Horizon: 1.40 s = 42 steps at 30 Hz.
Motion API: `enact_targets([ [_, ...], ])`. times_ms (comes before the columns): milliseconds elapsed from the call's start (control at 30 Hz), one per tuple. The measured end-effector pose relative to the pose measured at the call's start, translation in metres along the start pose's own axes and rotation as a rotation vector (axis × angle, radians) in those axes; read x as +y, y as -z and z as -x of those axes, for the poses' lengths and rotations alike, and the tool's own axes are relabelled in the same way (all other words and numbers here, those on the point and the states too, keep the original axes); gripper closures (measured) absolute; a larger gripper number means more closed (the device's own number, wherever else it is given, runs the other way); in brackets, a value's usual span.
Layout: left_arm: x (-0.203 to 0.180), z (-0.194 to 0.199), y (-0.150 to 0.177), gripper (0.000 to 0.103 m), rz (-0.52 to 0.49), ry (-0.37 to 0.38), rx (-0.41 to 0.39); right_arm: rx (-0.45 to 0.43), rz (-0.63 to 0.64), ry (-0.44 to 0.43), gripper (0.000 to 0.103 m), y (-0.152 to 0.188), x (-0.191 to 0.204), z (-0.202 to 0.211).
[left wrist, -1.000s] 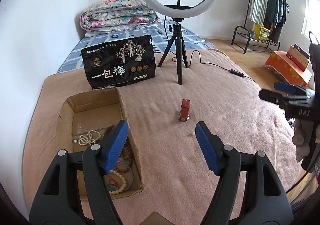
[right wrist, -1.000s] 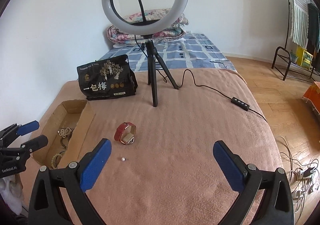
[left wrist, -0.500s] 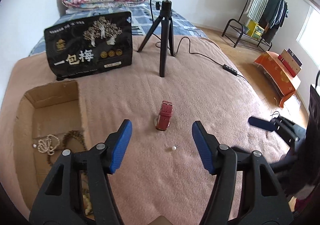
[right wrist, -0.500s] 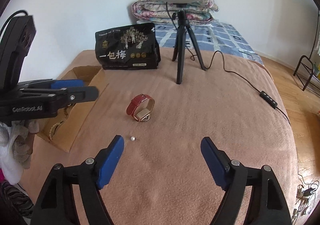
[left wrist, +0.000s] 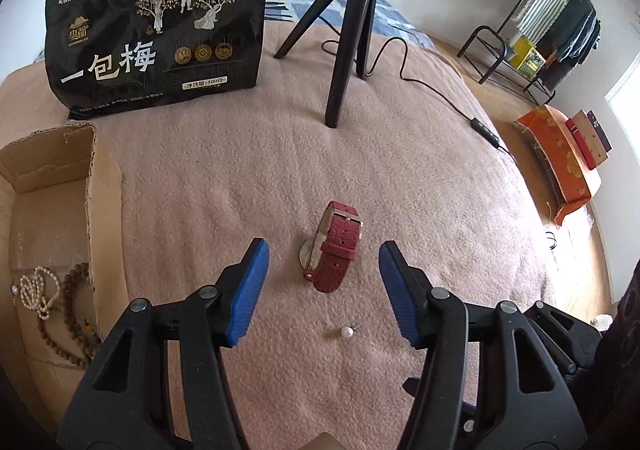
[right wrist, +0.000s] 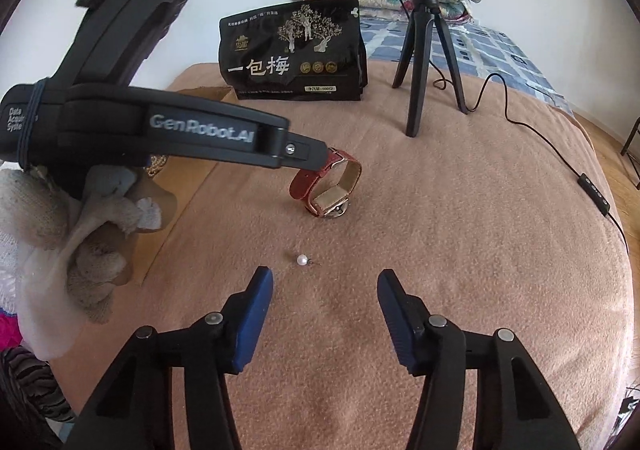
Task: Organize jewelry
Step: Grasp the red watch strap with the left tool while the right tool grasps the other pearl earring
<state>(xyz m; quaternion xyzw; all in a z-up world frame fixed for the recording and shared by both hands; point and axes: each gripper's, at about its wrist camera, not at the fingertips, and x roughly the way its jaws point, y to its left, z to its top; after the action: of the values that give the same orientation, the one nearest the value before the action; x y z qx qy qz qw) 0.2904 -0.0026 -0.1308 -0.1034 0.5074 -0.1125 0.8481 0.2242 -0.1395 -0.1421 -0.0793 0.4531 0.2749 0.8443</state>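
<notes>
A red-strapped watch lies on the pink blanket, just ahead of my open, empty left gripper; it also shows in the right wrist view. A small pearl earring lies between the left fingers, nearer me; in the right wrist view the pearl earring sits just ahead of my open, empty right gripper. A cardboard box at the left holds a pearl string and brown bead bracelets. The left gripper's body reaches over the watch.
A black snack bag stands at the back of the bed. A ring-light tripod stands beside it, its cable trailing right. An orange bench and clothes rack are beyond the bed's right edge.
Both grippers moved forward and lower toward the watch and the pearl earring. The left gripper swung right, away from the box. Both stayed open.
</notes>
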Motion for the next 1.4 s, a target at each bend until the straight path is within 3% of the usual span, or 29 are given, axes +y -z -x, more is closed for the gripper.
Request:
enact_targets([
  [167,0.004,-0.012,-0.003,0.044,0.015,0.013,0.023,0.029,0.006,-0.025,0.056,-0.001,0.003,-0.018],
  [567,0.013,-0.033,-0.006,0.044,0.049,0.015,0.053,0.046,0.02,-0.039,0.063,-0.004,0.009,-0.048],
  [667,0.016,-0.036,-0.007,0.055,0.059,0.018,0.061,0.048,0.022,-0.038,0.064,-0.006,0.011,-0.052],
  [800,0.02,-0.037,-0.008,0.055,0.069,0.025,0.058,0.052,0.023,-0.033,0.064,-0.008,0.013,-0.056],
  [900,0.021,-0.037,-0.008,0.064,0.068,0.027,0.062,0.051,0.029,-0.024,0.065,-0.009,0.015,-0.058],
  [1067,0.022,-0.038,-0.007,0.07,0.07,0.029,0.064,0.057,0.042,-0.004,0.073,-0.01,0.018,-0.06],
  [1167,0.022,-0.039,-0.007,0.075,0.07,0.029,0.062,0.058,0.047,0.005,0.087,-0.01,0.017,-0.06],
  [1267,0.022,-0.039,-0.006,0.083,0.068,0.024,0.063,0.057,0.044,-0.001,0.088,-0.009,0.016,-0.059],
  [1400,0.021,-0.039,-0.006,0.084,0.062,0.019,0.057,0.052,0.056,0.011,0.088,-0.008,0.018,-0.057],
])
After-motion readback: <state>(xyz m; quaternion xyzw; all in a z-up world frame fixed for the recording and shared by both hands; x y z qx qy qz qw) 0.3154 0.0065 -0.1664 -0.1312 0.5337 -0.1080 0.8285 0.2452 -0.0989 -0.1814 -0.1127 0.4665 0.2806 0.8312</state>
